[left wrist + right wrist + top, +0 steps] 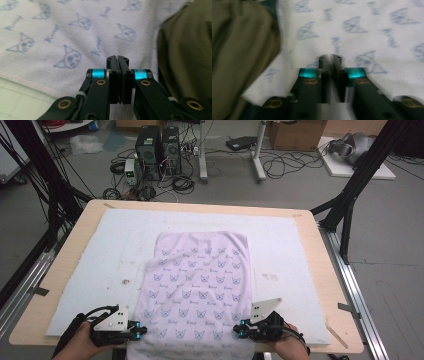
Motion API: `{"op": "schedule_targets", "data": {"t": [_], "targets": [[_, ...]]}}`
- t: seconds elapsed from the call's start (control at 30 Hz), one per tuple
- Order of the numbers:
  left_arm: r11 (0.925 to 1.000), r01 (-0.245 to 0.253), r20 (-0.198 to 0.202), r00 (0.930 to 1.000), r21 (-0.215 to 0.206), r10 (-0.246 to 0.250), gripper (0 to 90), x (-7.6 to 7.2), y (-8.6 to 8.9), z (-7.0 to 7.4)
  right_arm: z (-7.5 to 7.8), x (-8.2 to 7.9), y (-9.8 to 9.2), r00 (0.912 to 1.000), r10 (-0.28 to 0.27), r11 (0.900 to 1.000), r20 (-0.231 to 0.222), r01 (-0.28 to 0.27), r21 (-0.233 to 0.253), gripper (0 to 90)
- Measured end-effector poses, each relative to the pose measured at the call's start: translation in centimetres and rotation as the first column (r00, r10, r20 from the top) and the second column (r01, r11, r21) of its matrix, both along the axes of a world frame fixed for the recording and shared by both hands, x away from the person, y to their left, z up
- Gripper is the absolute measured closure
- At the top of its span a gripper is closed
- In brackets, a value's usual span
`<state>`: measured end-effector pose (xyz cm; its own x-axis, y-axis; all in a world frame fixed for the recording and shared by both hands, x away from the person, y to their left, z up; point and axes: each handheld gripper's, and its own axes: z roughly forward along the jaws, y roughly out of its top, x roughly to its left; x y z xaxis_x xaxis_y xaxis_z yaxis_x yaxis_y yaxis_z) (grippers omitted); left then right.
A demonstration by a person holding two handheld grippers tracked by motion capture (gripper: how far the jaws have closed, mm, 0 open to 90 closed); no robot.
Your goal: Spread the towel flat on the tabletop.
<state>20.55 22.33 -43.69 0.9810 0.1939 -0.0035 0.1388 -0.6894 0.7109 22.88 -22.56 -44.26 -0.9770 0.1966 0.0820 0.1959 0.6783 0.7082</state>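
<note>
We see a pale towel (pixel 200 280) w/ blue cat-face print lying flat on the white foam mat (pixel 280 245), which covers most of the wooden table (pixel 320 270). The towel runs lengthwise from mid-table to the near edge, where its near end hangs over toward the person.

Left gripper (pixel 141 330) sits at the towel's near left edge, right gripper (pixel 238 329) at the near right edge, both low at the table's front, jaws pointing inward at each other across the cloth. A hand (pixel 80 345) holds the left one from below.

In the left gripper view (pixel 117 58) we see the jaws pressed together, only a hairline gap, w/ the towel's hemmed edge (pixel 32 83) running beside them; cloth seems pinched between them. The right gripper view (pixel 330 57) is blurred, but the jaws look closed the same way, towel around them. Olive-green fabric (pixel 185 52) shows at the side in both gripper views.
</note>
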Motion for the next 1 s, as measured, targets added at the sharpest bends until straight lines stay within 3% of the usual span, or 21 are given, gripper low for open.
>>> {"op": "schedule_targets", "data": {"t": [0.03,0.1,0.13,0.17,0.2,0.27,0.3,0.37,0.43,0.47,0.5,0.57,0.67,0.7,0.77,0.8,0.9,1.0], "targets": [[0.9998,0.014,-0.007,0.9999,-0.012,-0.014,88.2,-0.4,0.2,0.1,0.1,-0.2,0.0,0.9993,0.030,1.000,-0.022,-0.030,-0.002,88.1],[0.9991,0.015,-0.006,0.9999,-0.040,-0.015,87.1,-1.1,0.8,0.5,0.6,-0.9,0.0,0.9970,0.075,0.997,-0.018,-0.075,0.016,87.2],[0.9987,0.004,-0.005,1.0000,-0.051,-0.004,83.3,-1.1,1.0,0.6,0.9,-1.0,-0.2,0.9976,0.068,0.997,-0.010,-0.068,0.042,85.5],[0.9985,-0.032,0.009,0.9994,-0.045,0.032,73.0,-1.0,1.1,0.7,1.1,-0.9,-0.4,0.9987,0.051,0.997,-0.006,-0.051,0.060,80.1],[0.9971,-0.069,0.027,0.9972,-0.034,0.070,61.0,-0.7,1.1,0.6,1.3,-0.6,-0.5,0.9998,0.017,0.998,0.007,-0.017,0.052,71.6],[0.9960,-0.086,0.040,0.9954,-0.023,0.087,55.4,-0.1,0.8,0.4,1.1,0.1,-0.6,0.9995,-0.025,0.999,0.018,0.025,0.024,68.3],[0.9963,-0.085,0.051,0.9951,-0.013,0.085,56.5,0.0,0.6,0.2,0.8,0.4,-0.6,0.9994,-0.029,1.000,0.018,0.029,0.014,68.1],[0.9981,-0.060,0.061,0.9964,0.012,0.059,73.6,0.1,0.0,-0.2,0.1,0.7,-0.4,0.9995,-0.028,0.999,0.015,0.028,-0.018,70.8],[0.9989,-0.047,0.059,0.9972,-0.001,0.047,87.8,0.0,0.0,-0.2,-0.1,0.6,-0.5,0.9990,-0.041,0.999,0.014,0.041,0.009,81.3],[0.9991,-0.042,0.060,0.9973,0.005,0.041,88.5,0.0,0.0,-0.2,-0.1,0.7,-0.6,0.9996,-0.027,1.000,0.000,0.027,0.014,87.7],[0.9993,-0.033,0.052,0.9981,0.015,0.032,88.8,-0.1,0.2,0.0,-0.1,0.5,-0.6,0.9998,-0.016,1.000,0.009,0.016,0.013,88.5],[0.9994,-0.024,0.041,0.9989,0.025,0.023,88.9,-0.7,1.1,0.2,0.0,0.1,-0.5,0.9986,0.041,0.999,-0.033,-0.040,0.016,88.8],[0.9987,-0.049,0.025,0.9985,-0.014,0.050,88.1,-1.2,2.4,0.3,0.4,-0.7,-0.6,0.9975,0.066,0.997,-0.026,-0.064,0.045,86.9],[0.9974,-0.066,0.017,0.9976,-0.030,0.067,86.5,-1.1,2.5,0.3,0.6,-0.6,-0.8,0.9982,0.054,0.997,-0.026,-0.052,0.058,83.5],[0.9941,-0.101,0.031,0.9943,-0.041,0.102,68.4,-0.7,2.3,0.4,0.9,0.0,-1.2,0.9999,0.000,0.997,-0.014,0.001,0.075,70.9],[0.9924,-0.109,0.033,0.9933,-0.057,0.111,65.0,-0.5,2.1,0.5,0.9,0.5,-1.3,0.9989,-0.045,0.996,-0.014,0.046,0.079,67.8],[0.9885,-0.131,0.055,0.9893,-0.076,0.135,59.0,0.6,1.5,0.9,1.0,1.7,-1.7,0.9947,-0.103,0.992,-0.006,0.103,0.077,66.0],[0.9764,-0.184,0.054,0.9801,-0.114,0.191,56.1,2.2,1.0,1.1,1.2,2.9,-2.0,0.9877,-0.156,0.984,-0.004,0.156,0.088,62.9]]}}
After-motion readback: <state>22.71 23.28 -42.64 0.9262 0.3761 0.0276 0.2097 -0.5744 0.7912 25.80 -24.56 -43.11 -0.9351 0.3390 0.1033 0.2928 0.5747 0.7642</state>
